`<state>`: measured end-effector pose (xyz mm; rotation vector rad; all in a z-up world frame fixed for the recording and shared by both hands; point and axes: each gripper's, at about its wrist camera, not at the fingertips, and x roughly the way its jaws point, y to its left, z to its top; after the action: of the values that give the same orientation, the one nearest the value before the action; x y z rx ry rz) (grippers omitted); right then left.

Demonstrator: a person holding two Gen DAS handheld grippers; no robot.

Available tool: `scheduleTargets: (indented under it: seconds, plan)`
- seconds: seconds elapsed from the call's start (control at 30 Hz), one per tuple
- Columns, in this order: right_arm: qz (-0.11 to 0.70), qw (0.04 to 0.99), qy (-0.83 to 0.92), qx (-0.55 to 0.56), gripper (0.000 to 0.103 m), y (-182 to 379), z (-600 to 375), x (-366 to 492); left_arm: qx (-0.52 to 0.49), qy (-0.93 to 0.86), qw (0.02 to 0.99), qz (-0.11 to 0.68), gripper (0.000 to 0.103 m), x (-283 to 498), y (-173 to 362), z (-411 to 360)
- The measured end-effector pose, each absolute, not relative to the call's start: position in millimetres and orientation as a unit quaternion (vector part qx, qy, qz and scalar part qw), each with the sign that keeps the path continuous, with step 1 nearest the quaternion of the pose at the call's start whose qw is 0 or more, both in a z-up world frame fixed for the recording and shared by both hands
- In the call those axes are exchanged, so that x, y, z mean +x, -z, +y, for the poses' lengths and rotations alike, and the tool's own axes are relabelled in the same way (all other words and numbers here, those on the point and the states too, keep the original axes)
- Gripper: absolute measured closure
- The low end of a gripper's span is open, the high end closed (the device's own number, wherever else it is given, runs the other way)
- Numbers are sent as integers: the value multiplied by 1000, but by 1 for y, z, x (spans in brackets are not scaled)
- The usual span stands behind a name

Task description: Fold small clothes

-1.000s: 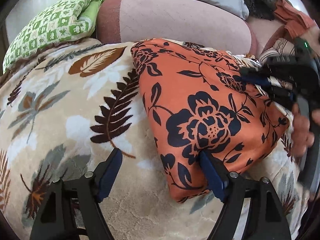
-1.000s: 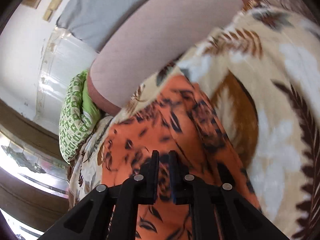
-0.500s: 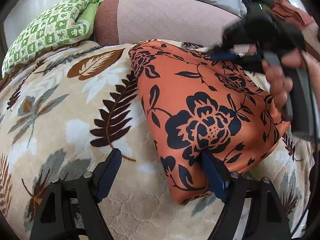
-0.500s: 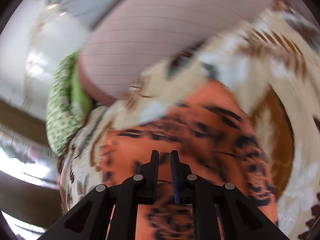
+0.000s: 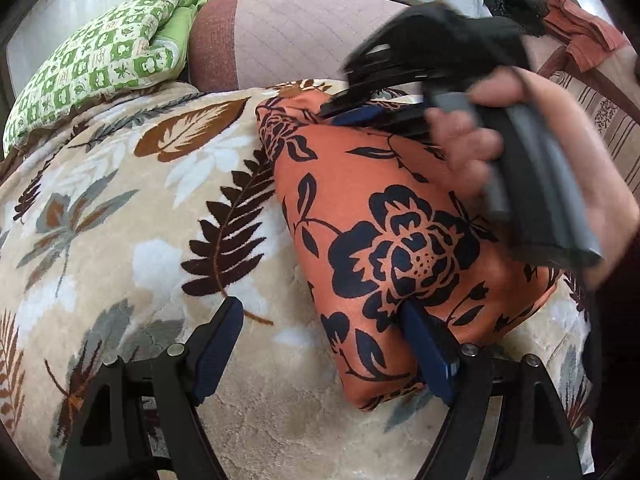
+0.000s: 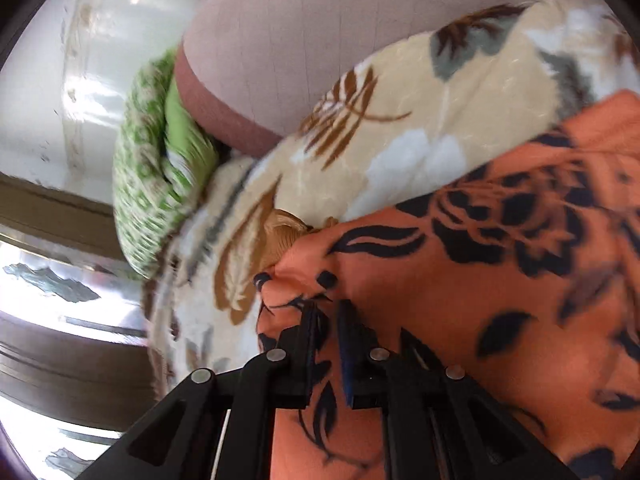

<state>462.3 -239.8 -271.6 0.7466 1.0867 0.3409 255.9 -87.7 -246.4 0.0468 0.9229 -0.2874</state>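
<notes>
Left claw (image 5: 320,344) spread wide, one finger against orange floral cloth (image 5: 400,240) on leaf-print blanket (image 5: 120,220), right claw (image 6: 326,316) pinched on cloth's far corner

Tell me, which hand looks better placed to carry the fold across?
Probably the right gripper: its fingers are shut on the orange floral garment at its far corner. The left gripper is open, one finger resting on the near edge.
</notes>
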Motion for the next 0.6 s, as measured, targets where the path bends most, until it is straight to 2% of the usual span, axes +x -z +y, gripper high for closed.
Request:
scheduleTargets:
  seconds: [0.27, 0.4, 0.5, 0.6]
  plan:
    - [453, 820, -110, 331, 89, 232, -303, 375, 29, 133, 887, 441, 21, 252, 246, -89]
    - [459, 829, -33, 318, 90, 246, -335, 328, 37, 131, 889, 437, 21, 249, 246, -92]
    - [443, 815, -42, 370, 90, 271, -350, 310, 42, 131, 887, 440, 21, 248, 249, -94]
    - [438, 825, -36, 355, 91, 268, -346, 300, 42, 135, 886, 443, 21, 248, 249, -94]
